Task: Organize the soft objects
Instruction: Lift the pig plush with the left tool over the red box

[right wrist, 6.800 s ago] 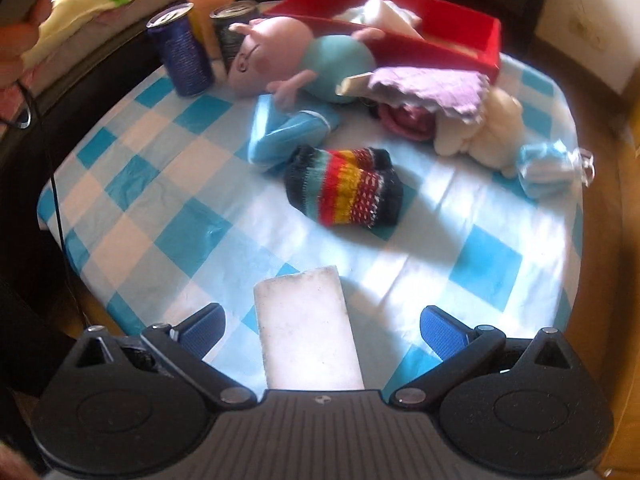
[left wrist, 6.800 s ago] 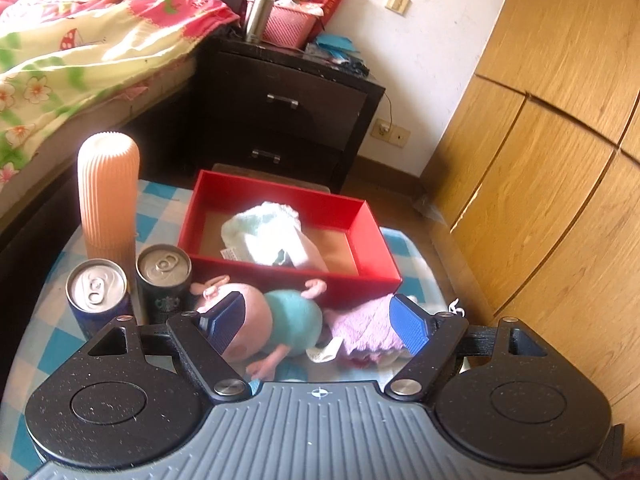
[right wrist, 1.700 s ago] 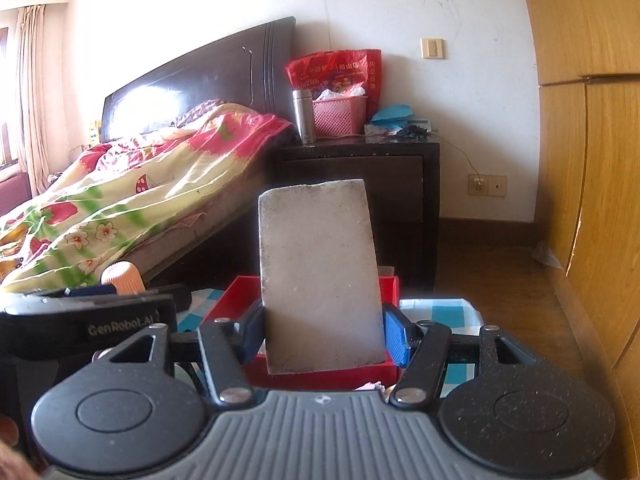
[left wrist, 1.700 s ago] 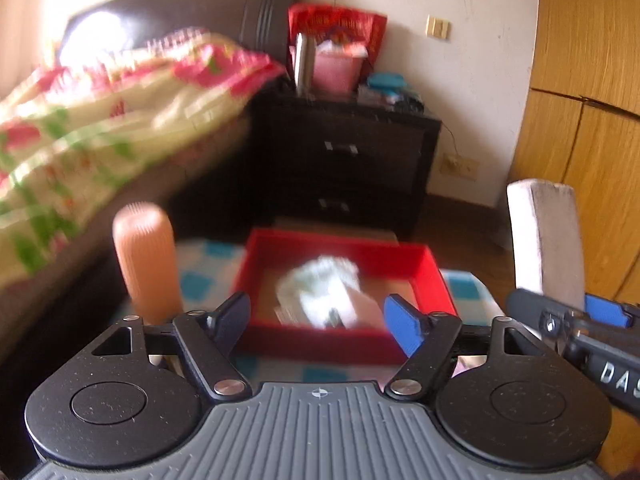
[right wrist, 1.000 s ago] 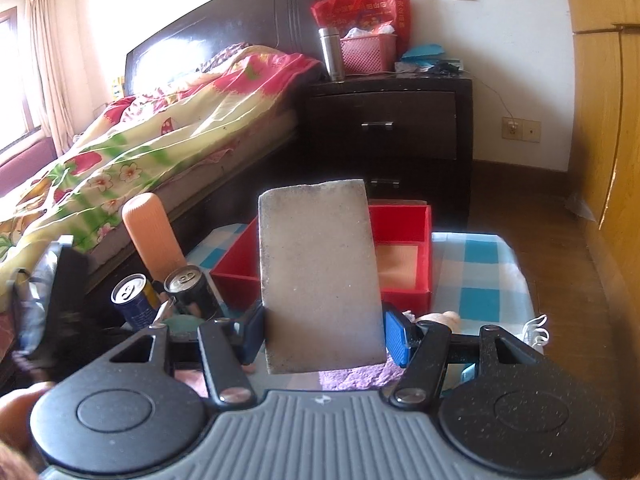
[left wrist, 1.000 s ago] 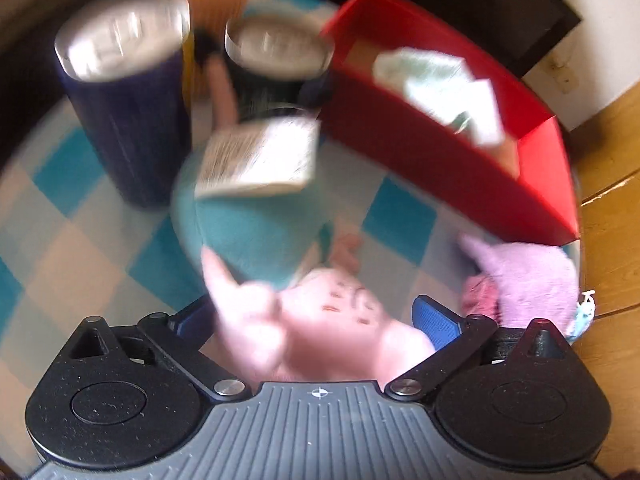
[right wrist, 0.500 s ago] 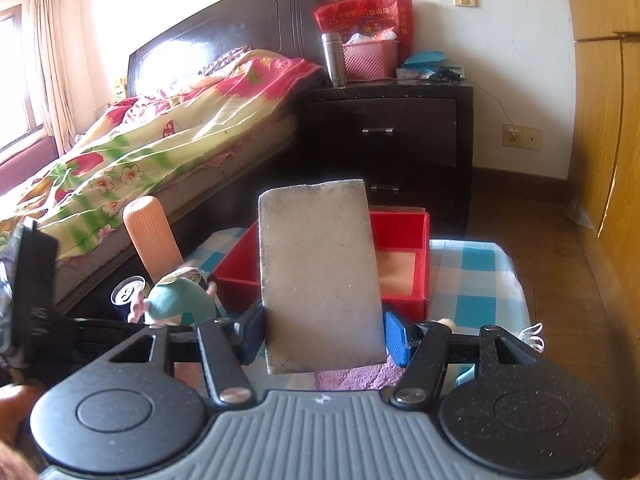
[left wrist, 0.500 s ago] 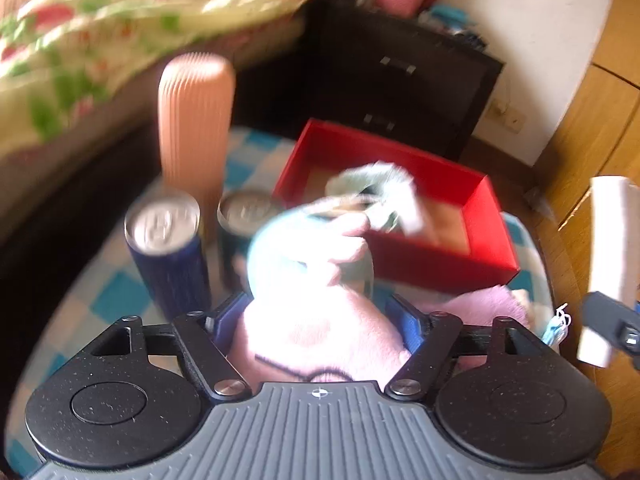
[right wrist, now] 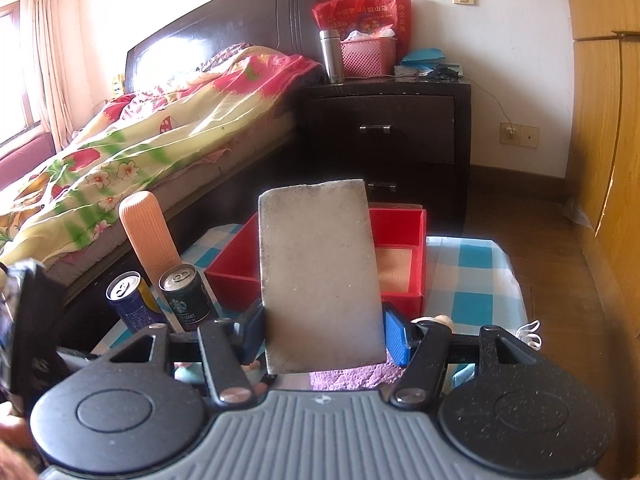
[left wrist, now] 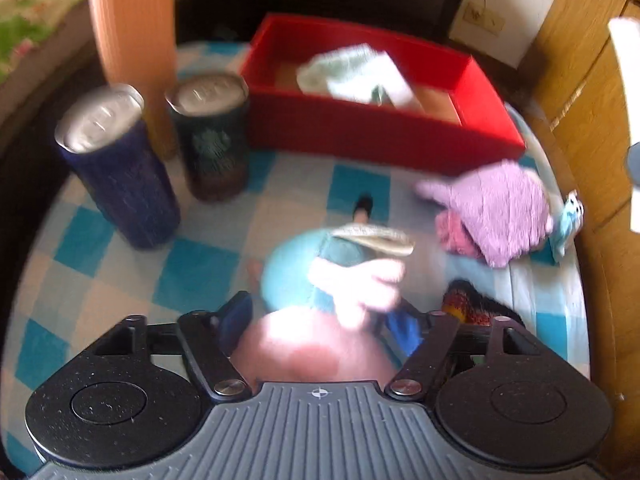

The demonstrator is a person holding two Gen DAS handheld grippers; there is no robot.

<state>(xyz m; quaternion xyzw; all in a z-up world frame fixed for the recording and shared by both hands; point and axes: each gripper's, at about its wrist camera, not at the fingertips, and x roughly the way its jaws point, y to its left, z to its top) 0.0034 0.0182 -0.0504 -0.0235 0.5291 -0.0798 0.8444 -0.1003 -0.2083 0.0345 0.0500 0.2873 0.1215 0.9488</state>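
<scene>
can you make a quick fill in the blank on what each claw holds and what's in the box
The right claw is shut on a grey ____.
The left claw grips a pink ____ toy by its head.
The pale cloth lies inside the ____ box.
Two ____ stand beside the orange bottle.

Missing: sponge; pig; red; cans

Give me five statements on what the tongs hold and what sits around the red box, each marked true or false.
1. The right tongs are shut on a grey sponge block. True.
2. The left tongs are empty. False: they are shut on the pink pig plush toy.
3. The red box already holds a pale cloth. True.
4. Both drink cans lie tipped over. False: the blue can and the dark green can stand upright.
5. The purple knitted cloth lies inside the red box. False: it lies on the checked tablecloth, outside the box.
</scene>
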